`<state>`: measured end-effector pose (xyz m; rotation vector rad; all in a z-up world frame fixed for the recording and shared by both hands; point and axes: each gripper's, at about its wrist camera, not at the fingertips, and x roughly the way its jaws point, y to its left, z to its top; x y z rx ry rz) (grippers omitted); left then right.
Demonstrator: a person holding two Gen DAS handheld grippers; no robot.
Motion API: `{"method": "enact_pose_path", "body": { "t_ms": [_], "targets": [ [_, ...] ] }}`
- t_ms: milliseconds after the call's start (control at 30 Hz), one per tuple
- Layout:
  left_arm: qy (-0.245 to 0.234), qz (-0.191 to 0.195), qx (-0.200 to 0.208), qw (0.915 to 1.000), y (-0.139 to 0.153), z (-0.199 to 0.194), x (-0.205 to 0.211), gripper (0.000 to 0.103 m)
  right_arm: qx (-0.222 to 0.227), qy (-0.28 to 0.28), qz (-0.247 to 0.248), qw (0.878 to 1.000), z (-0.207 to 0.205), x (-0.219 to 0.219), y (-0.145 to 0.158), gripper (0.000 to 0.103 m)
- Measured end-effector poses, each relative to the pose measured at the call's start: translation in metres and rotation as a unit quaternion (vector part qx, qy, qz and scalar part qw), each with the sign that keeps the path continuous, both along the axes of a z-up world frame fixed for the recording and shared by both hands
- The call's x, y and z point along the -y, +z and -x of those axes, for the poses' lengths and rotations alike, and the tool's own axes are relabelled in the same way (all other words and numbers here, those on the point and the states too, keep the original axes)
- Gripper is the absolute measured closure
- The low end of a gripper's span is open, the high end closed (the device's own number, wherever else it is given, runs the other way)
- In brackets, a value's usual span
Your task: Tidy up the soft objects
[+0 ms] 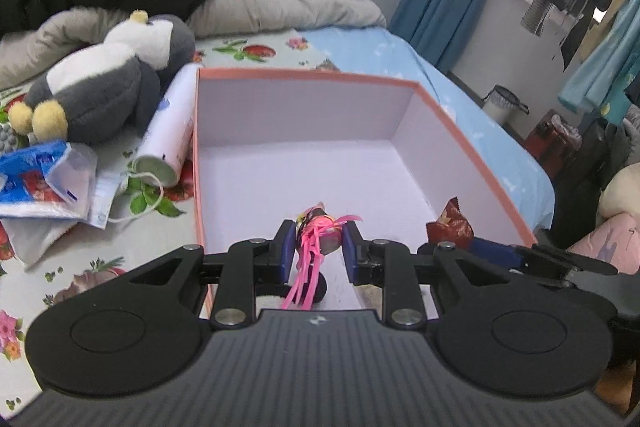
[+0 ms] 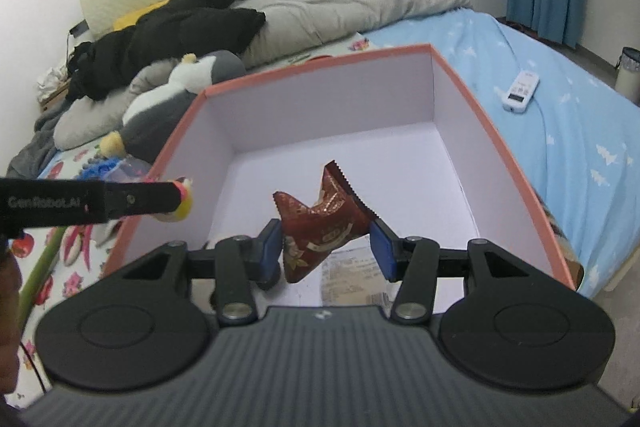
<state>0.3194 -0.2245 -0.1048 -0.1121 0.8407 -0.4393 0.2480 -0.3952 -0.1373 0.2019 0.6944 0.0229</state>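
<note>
on the bed (image 1: 360,47), from left to right: a blue packet (image 1: 32,183) is lying at the far left, a plush penguin (image 1: 108,83) is lying beside it on the floral sheet, and a white can (image 1: 168,131) is resting against the left wall of the box (image 1: 304,75). the open pink-rimmed box is sitting mid-bed. the left tool (image 1: 318,243) is hanging over the box's near left part, its blue pads partly closed and pinching a small toy (image 1: 320,227) with pink ribbons trailing down. the right tool (image 2: 326,247) is hanging over the near right part, standing about half open and clamping a red pouch (image 2: 324,223) above the box floor. a remote (image 2: 520,91) is lying on the blue sheet at right.
</note>
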Motion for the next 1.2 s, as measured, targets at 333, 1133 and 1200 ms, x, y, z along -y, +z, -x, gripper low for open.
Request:
{"method": "enact_pose_path", "body": {
  "t_ms": [333, 1133, 1200],
  "targets": [
    [0.004, -0.005, -0.014, 0.9999, -0.016, 0.000, -0.001, 0.070, -0.002, 0.014, 0.008, 1.000, -0.001, -0.002, -0.001, 0.044],
    [0.044, 0.016, 0.091, 0.9948, 0.099, 0.100, -0.069, 0.064, 0.125, 0.040, 0.011, 0.991, 0.077, -0.044, 0.114, 0.037],
    [0.049, 0.013, 0.099, 0.9938, 0.105, 0.113, -0.078, 0.064, 0.129, 0.050, 0.009, 0.990, 0.086, -0.051, 0.117, 0.037]
  ]
}}
